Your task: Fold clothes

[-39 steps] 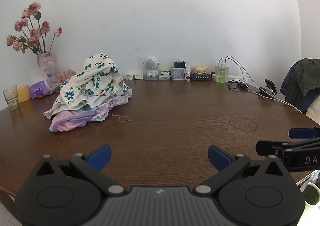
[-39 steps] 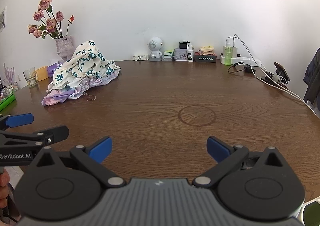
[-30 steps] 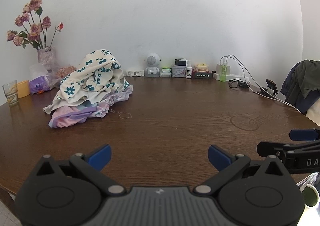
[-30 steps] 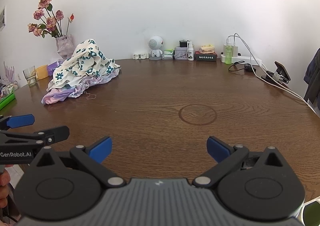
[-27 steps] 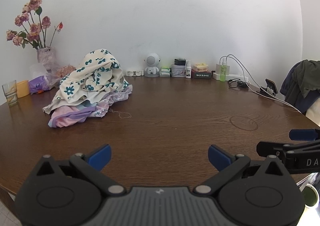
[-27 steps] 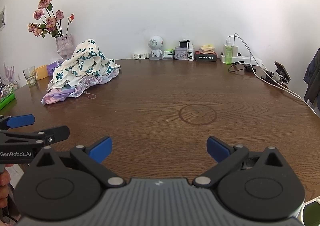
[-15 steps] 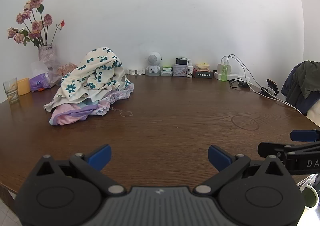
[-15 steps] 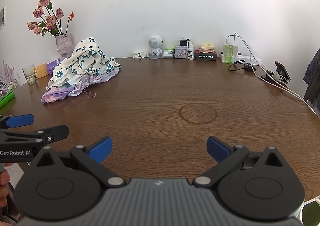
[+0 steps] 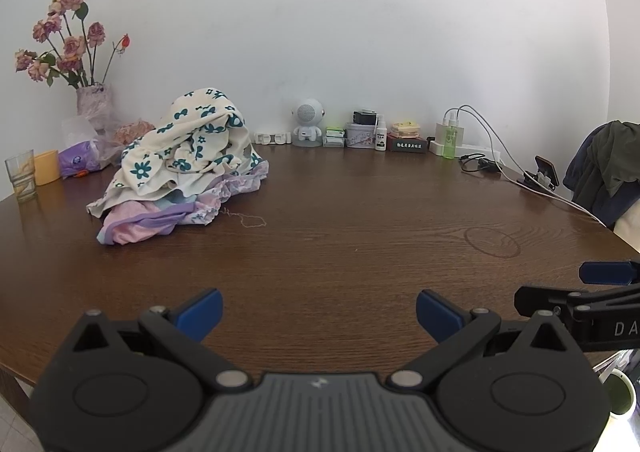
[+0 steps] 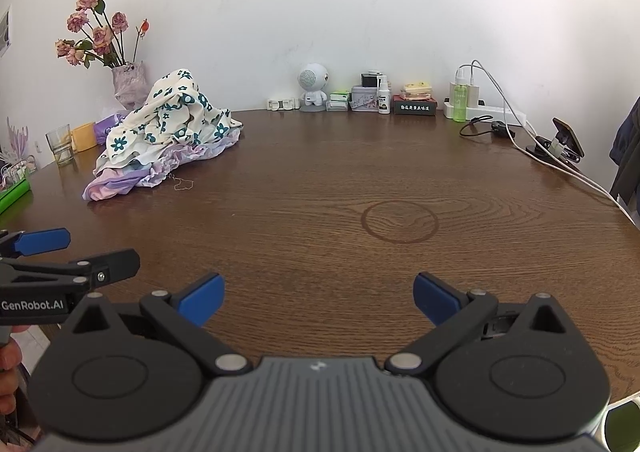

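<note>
The left hand-held gripper (image 9: 318, 310) is spread wide and holds nothing; it hovers over the near edge of the brown wooden surface (image 9: 340, 220). The right hand-held gripper (image 10: 316, 298) is likewise wide apart and empty, just beside it at the same edge. Each view catches the other tool from the side, cut off at the frame edge.

The heap of clothes (image 9: 180, 164) lies unfolded at the far left of the surface, well apart from both tools: a cream floral garment on top of lilac and pink pieces (how many pieces cannot be told). A loose thread (image 9: 248, 218) trails from its near hem.

Only the right view shows a green tray (image 10: 14, 196) at the left edge and part of a hand (image 10: 8, 368) beneath the left tool. Only the left view shows the dark garment on a chair (image 9: 604, 168) clearly. Labels on the small boxes along the wall (image 10: 414, 106) are unreadable.
</note>
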A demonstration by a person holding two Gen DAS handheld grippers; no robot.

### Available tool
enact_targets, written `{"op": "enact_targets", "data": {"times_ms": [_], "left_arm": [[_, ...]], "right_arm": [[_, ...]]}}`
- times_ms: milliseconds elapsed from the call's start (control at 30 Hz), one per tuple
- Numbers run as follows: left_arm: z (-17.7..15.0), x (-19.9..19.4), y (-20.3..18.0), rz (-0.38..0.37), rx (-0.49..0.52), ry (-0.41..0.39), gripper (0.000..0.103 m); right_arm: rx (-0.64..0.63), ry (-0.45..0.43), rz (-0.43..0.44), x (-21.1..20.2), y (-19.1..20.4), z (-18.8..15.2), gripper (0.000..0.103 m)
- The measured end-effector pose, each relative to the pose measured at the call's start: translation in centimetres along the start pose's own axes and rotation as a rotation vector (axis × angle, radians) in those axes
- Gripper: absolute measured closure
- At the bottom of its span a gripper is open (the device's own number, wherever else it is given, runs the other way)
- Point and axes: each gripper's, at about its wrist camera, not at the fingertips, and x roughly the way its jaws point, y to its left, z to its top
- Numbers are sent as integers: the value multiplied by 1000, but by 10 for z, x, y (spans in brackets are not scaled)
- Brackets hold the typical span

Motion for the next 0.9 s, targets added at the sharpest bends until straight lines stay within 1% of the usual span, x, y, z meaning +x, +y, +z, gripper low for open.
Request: {"op": "enact_targets", "data": {"times_ms": [900], "left_arm": [[2,-1,2,-11,3,-6,0]], "right_arm": [[-9,-11,-3,-3,3,2,0]]}}
